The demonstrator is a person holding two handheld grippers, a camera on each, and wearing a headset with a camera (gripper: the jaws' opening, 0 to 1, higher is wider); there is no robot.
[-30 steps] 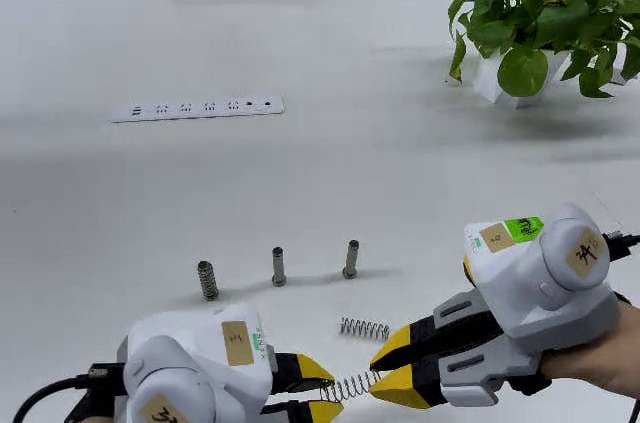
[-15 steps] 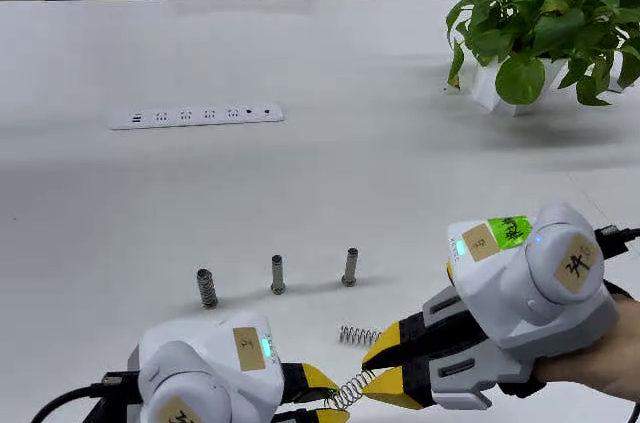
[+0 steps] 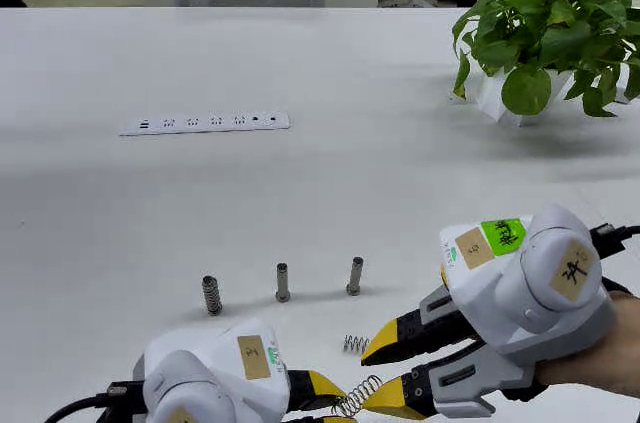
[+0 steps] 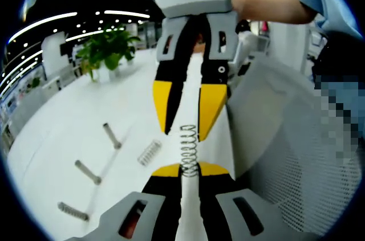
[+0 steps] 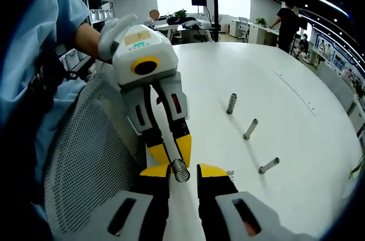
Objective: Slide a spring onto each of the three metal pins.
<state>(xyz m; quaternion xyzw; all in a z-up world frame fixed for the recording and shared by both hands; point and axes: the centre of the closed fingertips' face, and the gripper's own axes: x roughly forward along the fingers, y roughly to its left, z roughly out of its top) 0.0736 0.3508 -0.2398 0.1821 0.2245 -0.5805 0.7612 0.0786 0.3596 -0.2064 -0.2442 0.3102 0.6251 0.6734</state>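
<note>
Left gripper view: the left gripper [image 4: 188,170] clamps a spring [image 4: 188,148] — the right gripper [image 4: 183,132] stands slightly apart around its tip. The head view adds a power strip [image 3: 205,124].

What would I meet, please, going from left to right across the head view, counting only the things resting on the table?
Pin with a spring on it, bare pin, second bare pin, potted plant.

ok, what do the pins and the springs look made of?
Pins: metal, likely steel; dull grey, soft sheen on shafts. Loose spring and held spring in the left tongs: thin bare wire, silvery, coils glint. Alloy can't be told.
</note>
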